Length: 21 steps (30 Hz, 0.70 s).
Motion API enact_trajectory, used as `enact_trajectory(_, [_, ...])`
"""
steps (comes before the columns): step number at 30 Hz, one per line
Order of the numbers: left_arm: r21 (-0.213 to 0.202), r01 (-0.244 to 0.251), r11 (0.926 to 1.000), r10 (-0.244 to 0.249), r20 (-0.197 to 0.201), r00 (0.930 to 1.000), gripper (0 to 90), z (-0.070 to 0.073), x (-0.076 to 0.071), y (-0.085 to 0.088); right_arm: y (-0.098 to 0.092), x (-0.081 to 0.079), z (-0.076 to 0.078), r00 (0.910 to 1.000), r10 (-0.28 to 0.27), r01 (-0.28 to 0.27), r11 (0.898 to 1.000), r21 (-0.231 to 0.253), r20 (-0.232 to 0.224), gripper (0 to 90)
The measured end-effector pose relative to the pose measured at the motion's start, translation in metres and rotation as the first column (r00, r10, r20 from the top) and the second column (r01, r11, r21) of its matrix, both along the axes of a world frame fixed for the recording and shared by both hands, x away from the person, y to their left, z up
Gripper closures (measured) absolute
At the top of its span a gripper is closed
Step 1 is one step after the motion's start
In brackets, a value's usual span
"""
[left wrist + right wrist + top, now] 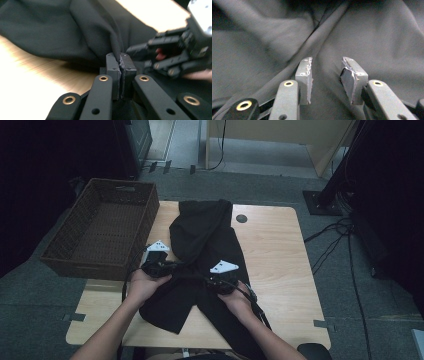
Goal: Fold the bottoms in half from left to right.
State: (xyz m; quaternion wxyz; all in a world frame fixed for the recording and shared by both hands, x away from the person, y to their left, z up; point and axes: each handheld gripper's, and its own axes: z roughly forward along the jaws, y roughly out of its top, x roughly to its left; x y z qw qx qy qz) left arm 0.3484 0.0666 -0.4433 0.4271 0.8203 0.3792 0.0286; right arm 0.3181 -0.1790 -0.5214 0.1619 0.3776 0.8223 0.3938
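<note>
Left gripper (159, 262), seen from the high view, sits near the left edge of the table (280, 250), just off the near right corner of the wicker basket (100, 232), with its jaws against the left side of the black garment (202, 237); the right gripper (220, 279) lies further in, on top of the cloth toward the near edge; each is held by one of the person's hands, forearms coming up from below; the garment runs from the far edge down the middle of the table and spills over the near edge; a round dark hole (241, 218) shows in the wood near the far edge; the basket overhangs the far left corner.

From the left gripper view, the left gripper (120, 65) has its two pads pressed together with a thin fold of the black garment (75, 32) pinched between them, the fold rising tentlike from the tips; pale table (27, 75) shows to the left; the right gripper (172, 57) is blurred just behind and to the right, a detail of closeness that the high view gives less clearly.

From the right gripper view, the right gripper (325, 72) has its jaws standing apart, pads worn and ragged at the edges, with a ridge of the black garment (374, 35) running between them, neither pad pressing it; I could read no writing or label anywhere.
</note>
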Motion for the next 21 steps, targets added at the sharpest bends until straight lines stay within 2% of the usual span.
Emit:
enact_trajectory(3, [-0.012,0.027,0.9996,-0.027,-0.017,0.9995,88.2,0.001,-0.006,-0.008,0.002,-0.009,0.000,0.9999,0.011,-0.010,1.000,0.005,-0.003,61.1])
enact_trajectory(4, [-0.018,0.037,0.9991,-0.038,-0.022,0.9991,88.0,0.000,-0.008,-0.013,0.003,-0.015,0.000,0.9993,0.032,-0.031,0.999,0.027,-0.020,60.5])
enact_trajectory(5, [-0.028,0.047,0.9985,-0.048,-0.029,0.9984,88.0,-0.002,-0.010,-0.017,0.003,-0.015,0.000,0.9993,0.032,-0.031,0.999,0.027,-0.020,60.5])
enact_trajectory(7, [-0.010,0.066,0.9978,-0.066,-0.034,0.9972,87.5,-0.007,-0.012,-0.029,0.000,-0.015,0.002,0.9982,0.030,-0.027,0.999,0.043,-0.052,57.7])
enact_trajectory(8, [0.007,0.071,0.9974,-0.071,-0.035,0.9969,87.2,-0.015,-0.014,-0.039,-0.009,-0.010,0.004,0.9986,-0.006,0.009,0.998,0.061,-0.053,56.9])
enact_trajectory(9, [0.007,0.071,0.9974,-0.071,-0.035,0.9969,87.1,-0.015,-0.014,-0.039,-0.009,-0.010,0.004,0.9986,-0.006,0.009,0.998,0.061,-0.053,56.9])
enact_trajectory(11, [0.026,0.078,0.9966,-0.076,-0.049,0.9959,86.8,-0.024,-0.015,-0.048,-0.022,-0.003,0.007,0.9975,-0.058,0.062,0.995,0.081,-0.040,55.3])
enact_trajectory(14, [0.063,0.089,0.9940,-0.086,-0.057,0.9947,86.3,-0.038,-0.017,-0.061,-0.039,0.012,0.012,0.9904,-0.137,0.139,0.984,0.108,-0.020,52.4])
enact_trajectory(16, [0.057,0.081,0.9950,-0.077,-0.069,0.9946,85.9,-0.046,-0.018,-0.066,-0.048,0.021,0.014,0.9834,-0.180,0.181,0.975,0.131,-0.022,50.4])
enact_trajectory(19, [0.047,0.077,0.9959,-0.074,-0.061,0.9954,84.7,-0.051,-0.021,-0.071,-0.050,0.036,0.016,0.9763,-0.211,0.216,0.958,0.187,-0.046,48.4])
enact_trajectory(21, [0.061,0.085,0.9945,-0.082,-0.052,0.9953,84.1,-0.052,-0.022,-0.073,-0.048,0.039,0.016,0.9767,-0.207,0.214,0.957,0.197,-0.058,48.4])
